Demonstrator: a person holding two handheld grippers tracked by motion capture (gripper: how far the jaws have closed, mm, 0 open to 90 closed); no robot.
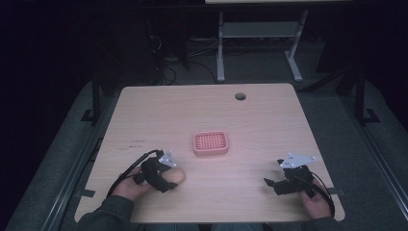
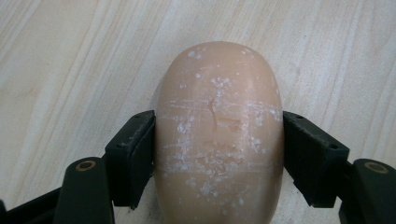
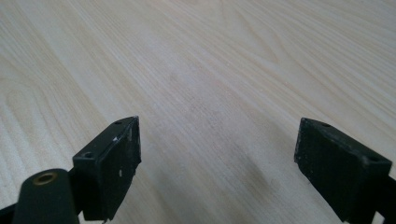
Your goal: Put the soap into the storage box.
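A tan oval bar of soap [image 2: 218, 135] with white scuff marks lies between the jaws of my left gripper [image 2: 218, 149], which is shut on its two sides. In the high view that gripper [image 1: 169, 179] sits at the front left of the table with the soap [image 1: 177, 176] poking out to its right. A pink slotted soap dish [image 1: 210, 143] rests near the table's middle, a short way beyond and right of the soap. My right gripper [image 1: 269, 183] stands open at the front right, and in the right gripper view its jaws [image 3: 217, 158] are wide apart over bare wood.
The light wooden table [image 1: 250, 115] has a round cable hole [image 1: 240, 96] near its far edge. Beyond it stand a white table frame [image 1: 260, 43] and loose cables on a dark floor.
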